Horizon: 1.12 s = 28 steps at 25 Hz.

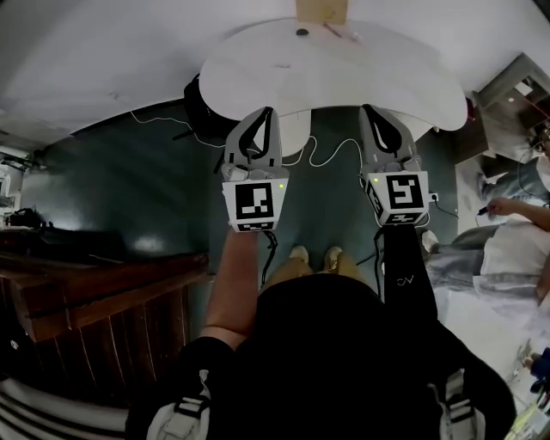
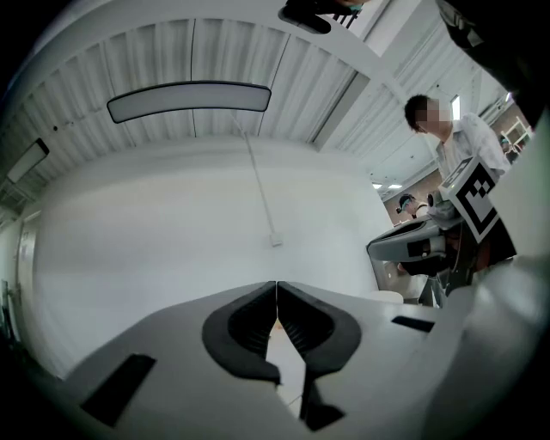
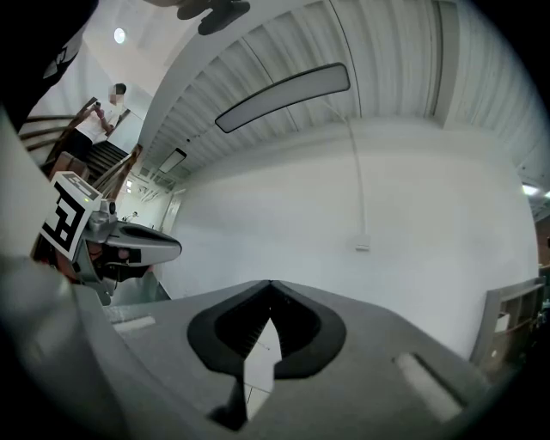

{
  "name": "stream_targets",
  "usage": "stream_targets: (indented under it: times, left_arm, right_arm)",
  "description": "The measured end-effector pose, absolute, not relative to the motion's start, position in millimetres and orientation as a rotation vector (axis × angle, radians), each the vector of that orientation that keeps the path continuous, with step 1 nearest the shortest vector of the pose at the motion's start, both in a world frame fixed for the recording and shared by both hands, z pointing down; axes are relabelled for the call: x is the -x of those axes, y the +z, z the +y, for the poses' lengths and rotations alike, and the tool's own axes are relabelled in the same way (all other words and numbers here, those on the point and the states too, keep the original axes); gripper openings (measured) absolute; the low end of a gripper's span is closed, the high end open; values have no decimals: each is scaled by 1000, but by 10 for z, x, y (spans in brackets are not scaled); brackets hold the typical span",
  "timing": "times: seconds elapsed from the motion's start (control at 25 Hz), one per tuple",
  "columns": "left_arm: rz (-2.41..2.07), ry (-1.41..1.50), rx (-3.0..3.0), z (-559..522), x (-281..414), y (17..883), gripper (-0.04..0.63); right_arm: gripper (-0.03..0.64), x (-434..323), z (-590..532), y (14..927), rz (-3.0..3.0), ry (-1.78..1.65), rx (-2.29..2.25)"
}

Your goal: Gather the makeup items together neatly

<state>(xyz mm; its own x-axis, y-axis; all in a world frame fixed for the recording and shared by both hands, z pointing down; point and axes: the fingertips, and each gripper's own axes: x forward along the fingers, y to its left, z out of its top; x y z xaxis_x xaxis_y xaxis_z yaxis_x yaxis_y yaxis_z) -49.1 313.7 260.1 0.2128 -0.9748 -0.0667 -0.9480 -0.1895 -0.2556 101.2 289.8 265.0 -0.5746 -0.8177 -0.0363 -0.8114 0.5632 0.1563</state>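
In the head view both grippers are held level side by side above the dark floor, short of a white table (image 1: 344, 82). My left gripper (image 1: 268, 113) has its jaws together with nothing between them; its own view shows the tips (image 2: 276, 284) meeting against a bare white wall. My right gripper (image 1: 371, 110) is likewise shut and empty, its tips (image 3: 271, 284) touching. Far back on the table lie a small dark item (image 1: 302, 33) and a thin pinkish stick (image 1: 333, 31), too small to identify.
A brown box (image 1: 320, 10) stands at the table's far edge. A black bag (image 1: 202, 107) and a white cable (image 1: 326, 155) lie on the floor by the table. Dark wooden furniture (image 1: 94, 284) is at the left. A seated person (image 1: 516, 232) is at the right.
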Motion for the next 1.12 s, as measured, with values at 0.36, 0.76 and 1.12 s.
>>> stream_targets:
  times: [0.36,0.76,1.12]
  left_arm:
    - [1809,-149,2259,3130,659,2593,9]
    - [1755,-134,2299,3109,827,2633,9]
    - [1739,-137,2311,2762,831,2693,9]
  right_arm:
    - [3,-920,2889,2703,-2749,-230,-1463]
    - [3,-739,2931,2694,-2723,-266,-1515]
    - [3,-699,2579,2733,-2712,-268,-1526]
